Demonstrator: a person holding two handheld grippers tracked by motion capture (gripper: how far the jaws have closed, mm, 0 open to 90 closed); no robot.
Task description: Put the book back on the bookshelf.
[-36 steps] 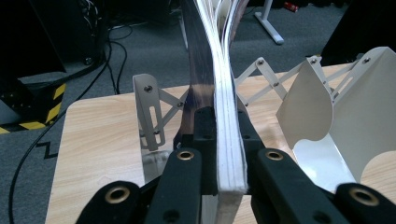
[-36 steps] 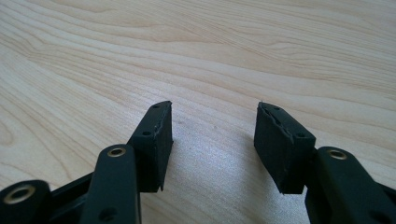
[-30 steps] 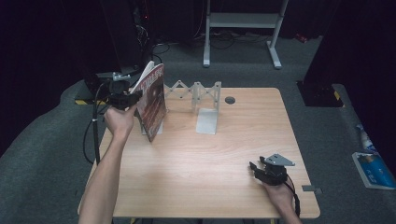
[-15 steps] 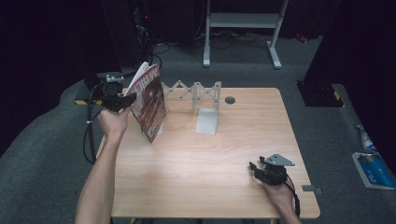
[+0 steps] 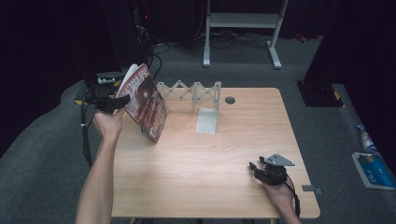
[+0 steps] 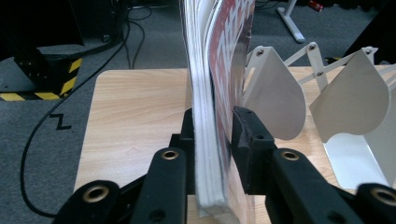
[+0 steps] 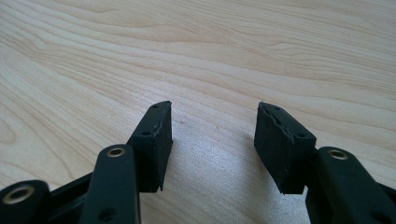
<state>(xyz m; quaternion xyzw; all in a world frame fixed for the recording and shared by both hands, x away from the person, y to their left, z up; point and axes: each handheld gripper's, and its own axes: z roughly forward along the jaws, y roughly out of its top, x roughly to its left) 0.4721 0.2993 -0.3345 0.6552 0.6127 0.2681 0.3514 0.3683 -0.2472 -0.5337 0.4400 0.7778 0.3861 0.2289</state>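
My left gripper [image 6: 212, 135]: matte black jaws w/ blocky rubber-like pads, brass-ringed holes along the links. Black cable trails off its body in the high view. Right gripper [image 7: 212, 140]: same black links, brass eyelets, small screw holes in pads; grey 3-cornered plate on top. Both forearms bare, no sleeves.

- The magazine [image 5: 145, 103] stands tilted on its edge near the back left of the counter [image 5: 210, 186].
- The left tool [image 5: 116, 100] is at the magazine's left side, and the magazine sits between its jaws.
- The folding rack [image 5: 191, 91] stands just right of the magazine, along the back edge.
- The right tool [image 5: 256, 171] rests on the counter near the front right corner, well apart from the rack.
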